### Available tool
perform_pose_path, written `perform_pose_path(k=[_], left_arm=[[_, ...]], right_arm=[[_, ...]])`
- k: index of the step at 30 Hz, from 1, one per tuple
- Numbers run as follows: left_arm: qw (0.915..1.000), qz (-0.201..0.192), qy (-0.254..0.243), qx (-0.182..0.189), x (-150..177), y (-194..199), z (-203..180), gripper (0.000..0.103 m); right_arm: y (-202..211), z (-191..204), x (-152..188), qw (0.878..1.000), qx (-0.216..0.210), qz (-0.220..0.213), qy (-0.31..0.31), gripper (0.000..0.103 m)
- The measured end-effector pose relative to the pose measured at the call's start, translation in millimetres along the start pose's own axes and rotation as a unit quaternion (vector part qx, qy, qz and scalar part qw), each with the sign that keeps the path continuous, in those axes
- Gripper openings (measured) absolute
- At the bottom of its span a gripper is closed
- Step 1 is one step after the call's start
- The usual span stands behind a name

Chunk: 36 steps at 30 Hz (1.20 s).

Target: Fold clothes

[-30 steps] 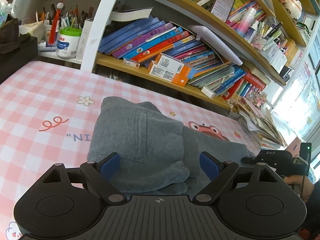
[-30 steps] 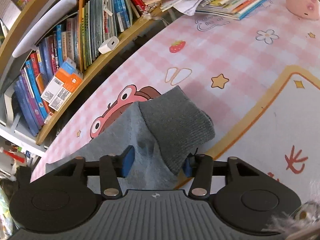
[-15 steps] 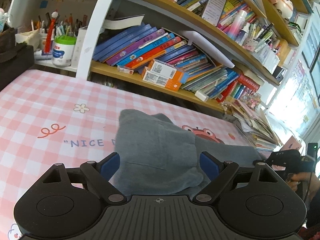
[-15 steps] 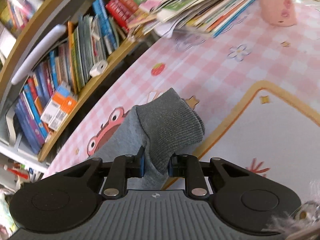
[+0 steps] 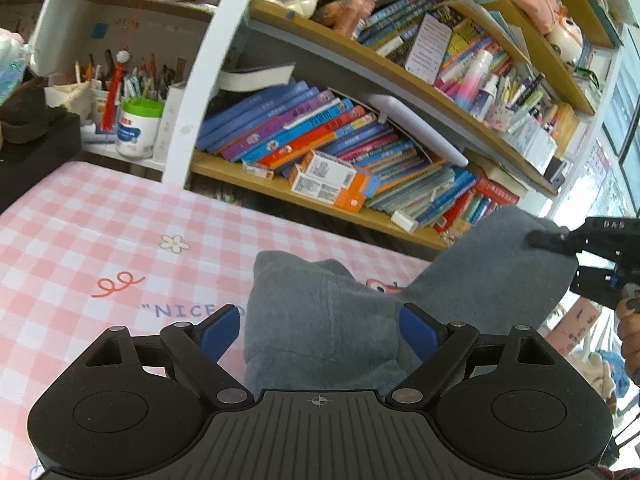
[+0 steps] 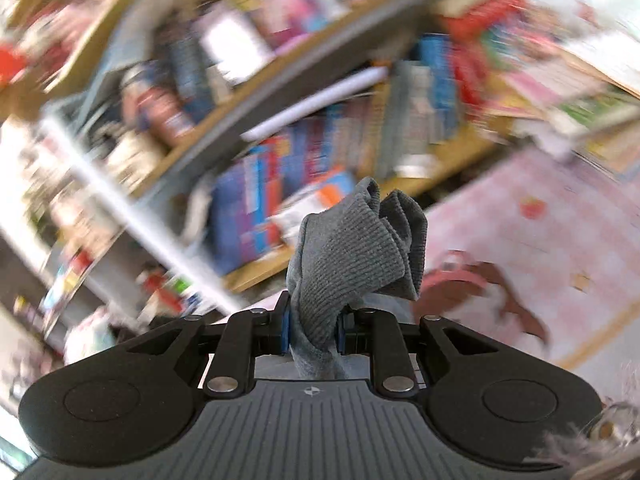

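left wrist view: the left gripper hangs with its jaws wide apart, the blue pads on either side of the folded part of the grey garment and not pressing it. that bulk lies on the pink checked table in front of the bookshelf. to the right, one end of the cloth rises off the table in a slope up to the right gripper, where a hand shows at the frame's edge.

right wrist view: the background is smeared with blur, but the right gripper is sharp — its jaws are closed on the ribbed cuff, which bunches up between and above the pads. the cloth trails down out of sight below.

judgement: the step looks like carrying this lifted end over onto the folded stack. to do it well, keep the pinch firm so the cuff doesn't slip, lift high enough that the fabric clears the pile, and lay it flat with edges lined up — not dropped in a heap. the open left gripper could pin the stack down so it doesn't drag or unfold while the end comes across.
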<state>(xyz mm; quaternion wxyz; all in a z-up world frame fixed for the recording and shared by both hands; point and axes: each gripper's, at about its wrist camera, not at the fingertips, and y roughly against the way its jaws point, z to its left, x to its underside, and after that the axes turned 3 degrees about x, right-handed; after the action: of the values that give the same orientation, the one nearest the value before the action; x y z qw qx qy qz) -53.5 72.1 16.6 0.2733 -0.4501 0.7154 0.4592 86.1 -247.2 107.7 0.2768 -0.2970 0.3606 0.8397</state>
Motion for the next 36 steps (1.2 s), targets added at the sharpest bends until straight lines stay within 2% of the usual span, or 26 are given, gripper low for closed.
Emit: perform_pose_path(k=[7, 17, 20, 22, 25, 29, 32, 36], left_arm=[[0.9996, -0.021, 0.013, -0.012, -2.3, 9.4, 7.6, 0.089], [0.9989, -0.037, 0.025, -0.017, -2.6, 16.7, 13.1, 0.089], [0.9994, -0.027, 0.019, -0.008, -1.3, 14.7, 10.7, 0.089], [0.9998, -0.02, 0.009, -0.002, -0.5, 12.8, 6.7, 0.089], [0.9999, -0.01, 0.001, 0.008, 1.9, 9.3, 2.2, 0.089], [0.9997, 0.003, 0.002, 0.024, 2.7, -0.4, -0.3, 0.089], [0.9998, 0.002, -0.015, 0.012, -3.6, -10.6, -3.4, 0.089], [0.9988, -0.008, -0.046, -0.014, -17.6, -28.6, -6.7, 0.087]], right_arm=[[-31.0, 60.1, 16.2, 0.994, -0.038, 0.043, 0.092, 0.019], [-86.8, 89.4, 50.6, 0.978, -0.071, 0.132, 0.144, 0.021], [-102.6, 93.9, 57.7, 0.972, -0.091, 0.159, 0.145, 0.035], [-107.2, 92.9, 56.5, 0.969, -0.124, 0.173, 0.121, 0.049], [-101.8, 87.6, 48.5, 0.97, -0.149, 0.167, 0.092, 0.058], [-91.3, 69.3, 39.4, 0.979, -0.12, 0.148, 0.075, 0.062], [-82.8, 46.1, 39.2, 0.985, -0.065, 0.138, 0.076, 0.067], [-75.4, 15.1, 50.6, 0.985, 0.017, 0.141, 0.098, 0.068]])
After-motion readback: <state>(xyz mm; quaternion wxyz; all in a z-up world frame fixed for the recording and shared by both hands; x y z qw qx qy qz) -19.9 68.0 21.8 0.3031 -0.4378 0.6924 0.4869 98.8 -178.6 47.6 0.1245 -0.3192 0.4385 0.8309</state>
